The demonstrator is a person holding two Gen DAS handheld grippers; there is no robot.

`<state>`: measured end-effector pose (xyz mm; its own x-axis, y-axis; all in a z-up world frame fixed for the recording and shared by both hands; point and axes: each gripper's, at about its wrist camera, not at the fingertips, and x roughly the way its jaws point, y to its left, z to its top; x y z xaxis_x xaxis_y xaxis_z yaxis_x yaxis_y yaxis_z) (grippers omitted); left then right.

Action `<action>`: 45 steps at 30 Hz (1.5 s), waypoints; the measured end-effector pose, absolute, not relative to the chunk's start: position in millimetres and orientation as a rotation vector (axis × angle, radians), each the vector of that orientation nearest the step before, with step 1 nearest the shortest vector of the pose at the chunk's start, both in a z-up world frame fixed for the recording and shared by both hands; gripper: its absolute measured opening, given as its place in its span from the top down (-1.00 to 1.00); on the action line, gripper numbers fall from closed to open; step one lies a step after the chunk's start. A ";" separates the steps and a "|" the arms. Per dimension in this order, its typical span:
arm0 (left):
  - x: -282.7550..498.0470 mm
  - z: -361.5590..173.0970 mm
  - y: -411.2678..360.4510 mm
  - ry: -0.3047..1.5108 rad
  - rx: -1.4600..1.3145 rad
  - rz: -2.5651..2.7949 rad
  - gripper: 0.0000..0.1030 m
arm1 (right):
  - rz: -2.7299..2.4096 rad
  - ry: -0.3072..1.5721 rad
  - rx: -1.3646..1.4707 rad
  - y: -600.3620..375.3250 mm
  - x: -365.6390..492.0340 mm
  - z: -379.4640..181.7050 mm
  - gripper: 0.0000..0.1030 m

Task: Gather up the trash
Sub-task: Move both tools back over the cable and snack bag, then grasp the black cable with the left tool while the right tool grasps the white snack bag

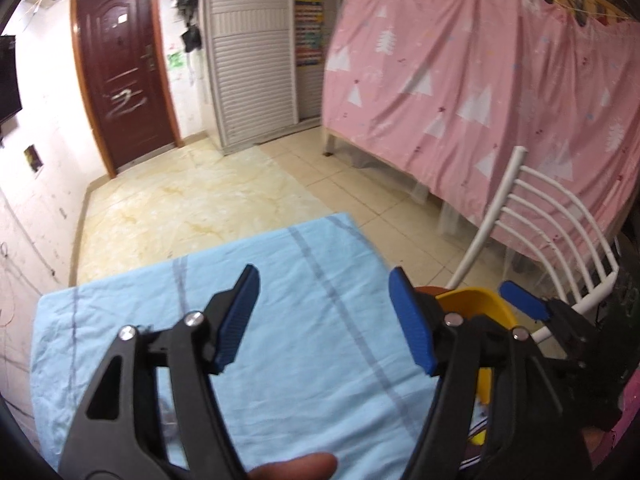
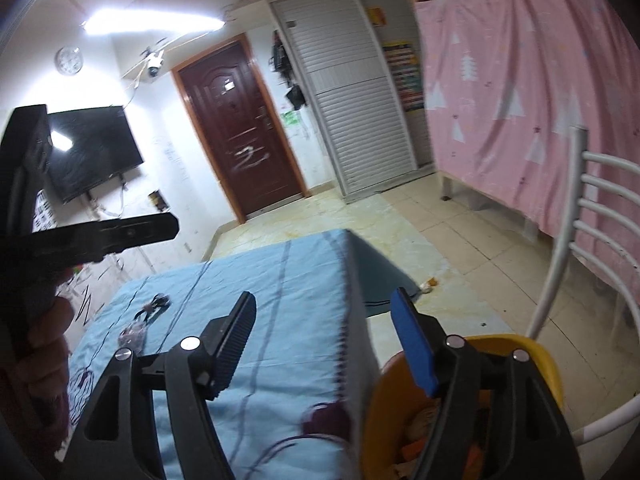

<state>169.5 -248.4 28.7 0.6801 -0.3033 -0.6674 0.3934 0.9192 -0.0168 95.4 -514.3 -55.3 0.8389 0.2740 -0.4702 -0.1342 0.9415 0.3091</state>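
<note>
Closest to me, the left hand-held gripper (image 1: 324,316) hangs over the counter (image 1: 280,360) with its 2 blue-padded fingers (image 1: 236,316) spread apart and nothing between them. A fingertip (image 1: 296,468) of the person shows at the bottom edge of the left wrist view.

The right hand-held gripper (image 2: 324,340) also stands open and empty, its jaws straddling the counter's near corner. In the left wrist view I see 1 of its blue pads just beyond the yellow bin (image 1: 480,308).

The counter is covered by a light blue cloth (image 2: 280,300) with thin dark stripes. On the right wrist view, a few small dark scraps (image 2: 154,304) lie on the cloth toward its far left part, apart from both tools; they are too blurred for me to name.

The yellow bin (image 2: 536,356) sits just beside the counter's right edge, under the right tool, with bits of trash (image 2: 420,424) visible inside it.

A white slatted chair (image 2: 592,216) stands right behind the bin.

On the tiled floor (image 2: 460,240) past the counter's corner lies 1 small orange-and-white scrap (image 2: 428,285).

Farther off, a pink curtain (image 1: 480,80) with white trees hangs along the right. At the back I see a white louvred wardrobe (image 1: 252,60), a dark red door (image 1: 124,68), and a black screen (image 2: 92,148) on the left wall.
</note>
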 end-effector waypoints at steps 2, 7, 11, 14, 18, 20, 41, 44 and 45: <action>175.1 26.9 -227.5 0.738 0.125 -0.368 -0.27 | 0.237 0.545 0.253 -500.7 95.8 -55.3 -0.28; 184.5 26.8 -184.2 0.757 0.107 -0.312 -0.34 | 0.281 0.568 0.221 -469.0 98.4 -55.5 -0.29; 189.3 26.9 -149.5 0.765 0.093 -0.271 -0.34 | 0.326 0.585 0.192 -443.2 102.0 -55.5 -0.31; 194.3 25.6 -128.4 0.779 0.081 -0.245 -0.34 | 0.368 0.601 0.162 -423.2 104.5 -57.2 -0.33; 201.1 19.3 -107.9 0.803 0.069 -0.217 -0.35 | 0.411 0.618 0.130 -397.6 106.2 -58.1 -0.35; 203.4 15.3 -102.0 0.814 0.064 -0.212 -0.35 | 0.431 0.626 0.116 -385.9 106.5 -58.1 -0.37; 230.0 -51.2 -75.8 1.005 0.027 -0.303 -0.35 | 0.720 0.767 -0.075 -267.6 93.1 -76.5 -0.42; 234.5 -56.8 -73.5 1.021 0.015 -0.312 -0.35 | 0.724 0.777 -0.098 -260.3 91.8 -77.4 -0.42; 237.0 -59.7 -73.0 1.029 0.013 -0.313 -0.35 | 0.720 0.780 -0.105 -257.6 93.5 -76.9 -0.42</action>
<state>237.0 -73.0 -59.7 0.4750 -0.2496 -0.8438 0.2619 0.9556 -0.1352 93.5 -257.6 -76.9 0.4877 0.5540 -0.6747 -0.6282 0.7594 0.1695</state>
